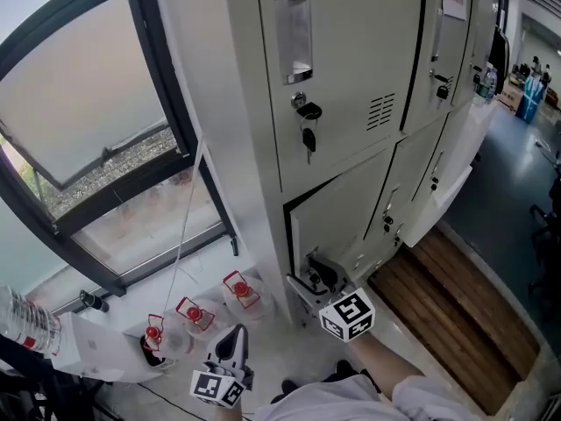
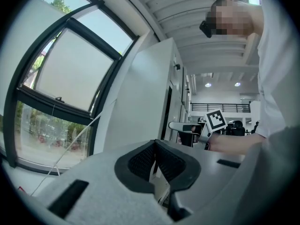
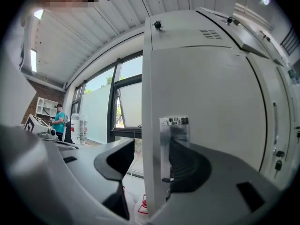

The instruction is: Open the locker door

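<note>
A pale grey bank of lockers fills the head view. The lower locker door (image 1: pixel 342 213) stands slightly ajar, with a dark gap along its left edge. My right gripper (image 1: pixel 317 274) sits low at that edge. In the right gripper view the door (image 3: pixel 206 102) runs between the jaws of my right gripper (image 3: pixel 152 146). One finger is at the metal handle plate (image 3: pixel 172 135); the other stands off the door's edge. The jaws are open. My left gripper (image 1: pixel 237 336) hangs low by the floor. In its own view the left gripper (image 2: pixel 154 146) is shut on nothing.
The upper locker (image 1: pixel 351 68) has a key (image 1: pixel 308 134) in its lock. Further right another locker door (image 1: pixel 447 182) swings out over a wooden floor strip (image 1: pixel 447 305). A black-framed window (image 1: pixel 88 103) is at left, with red-capped containers (image 1: pixel 195 314) on the floor beneath it.
</note>
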Demonstrator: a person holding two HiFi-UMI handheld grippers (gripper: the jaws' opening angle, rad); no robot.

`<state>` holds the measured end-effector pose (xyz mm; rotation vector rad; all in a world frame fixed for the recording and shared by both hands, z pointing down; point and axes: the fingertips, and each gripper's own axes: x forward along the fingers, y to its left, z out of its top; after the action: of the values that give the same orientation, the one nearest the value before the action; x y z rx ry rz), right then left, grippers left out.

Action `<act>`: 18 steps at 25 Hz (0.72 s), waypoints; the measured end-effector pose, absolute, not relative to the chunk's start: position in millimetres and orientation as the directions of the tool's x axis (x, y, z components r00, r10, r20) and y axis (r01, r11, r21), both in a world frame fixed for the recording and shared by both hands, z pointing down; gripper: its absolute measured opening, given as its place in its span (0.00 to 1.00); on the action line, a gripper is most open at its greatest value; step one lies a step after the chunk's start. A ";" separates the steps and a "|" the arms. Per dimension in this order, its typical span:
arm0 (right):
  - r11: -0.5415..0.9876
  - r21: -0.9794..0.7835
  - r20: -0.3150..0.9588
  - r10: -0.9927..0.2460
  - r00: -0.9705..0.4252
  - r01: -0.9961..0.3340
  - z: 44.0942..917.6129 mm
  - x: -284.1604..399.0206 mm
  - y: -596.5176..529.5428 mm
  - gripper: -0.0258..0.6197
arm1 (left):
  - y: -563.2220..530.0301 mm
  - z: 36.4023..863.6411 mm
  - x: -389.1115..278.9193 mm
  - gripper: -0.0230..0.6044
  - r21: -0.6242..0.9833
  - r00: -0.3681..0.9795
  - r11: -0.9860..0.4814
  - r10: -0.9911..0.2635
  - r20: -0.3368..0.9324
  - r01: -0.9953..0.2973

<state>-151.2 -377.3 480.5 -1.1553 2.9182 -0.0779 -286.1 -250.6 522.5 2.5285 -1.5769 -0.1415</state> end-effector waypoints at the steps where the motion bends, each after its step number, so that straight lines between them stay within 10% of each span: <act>1: 0.714 -0.045 0.016 -0.698 -0.716 -0.698 480.8 -146.9 -374.0 0.39 | -251.1 522.8 -285.3 0.04 0.183 0.453 -0.445 -0.891 0.003 -0.876; 18: 0.471 -0.017 0.024 -0.882 -0.471 -0.882 483.2 -67.4 -329.4 0.28 | -254.1 529.2 -245.7 0.04 0.201 0.681 -0.667 -0.732 0.000 -0.717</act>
<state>-67.4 -329.4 483.2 -1.6217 2.7043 -0.0431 -245.7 -254.1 529.2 2.7074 -1.1795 -0.1199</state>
